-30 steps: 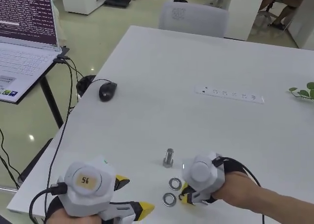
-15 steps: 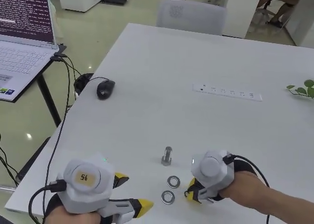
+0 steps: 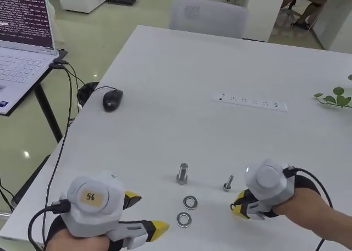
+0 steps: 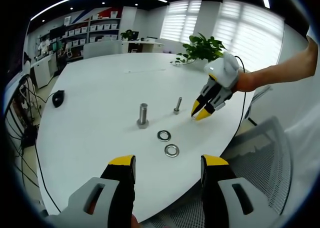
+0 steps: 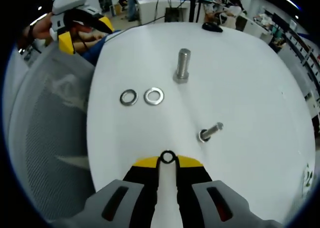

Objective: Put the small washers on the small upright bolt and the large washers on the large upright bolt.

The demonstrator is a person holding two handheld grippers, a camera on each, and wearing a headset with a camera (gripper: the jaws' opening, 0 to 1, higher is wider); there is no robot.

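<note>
The large bolt (image 3: pixel 182 174) stands head down on the white table (image 3: pixel 181 69), and the small bolt (image 3: pixel 228 183) stands just to its right. Two large washers (image 3: pixel 190 202) (image 3: pixel 184 219) lie flat in front of the large bolt. My right gripper (image 3: pixel 237 207) hovers just right of the small bolt. In the right gripper view it (image 5: pixel 168 160) is shut on a small washer (image 5: pixel 168 157), with the small bolt (image 5: pixel 212 131) close ahead. My left gripper (image 3: pixel 147 212) sits at the near edge, open and holding nothing, with the washers (image 4: pixel 172 150) just beyond its tips.
A black mouse (image 3: pixel 112 99) with its cable lies at the table's left edge. A white power strip (image 3: pixel 250 102) lies across the middle. A plant (image 3: pixel 334 96) is at the far right, a laptop (image 3: pixel 22 36) on a stand to the left, and a chair (image 3: pixel 206 17) behind.
My right gripper has moved right, away from the washers, and the small bolt now shows beside it. The left gripper has barely moved. The head camera has shifted slightly.
</note>
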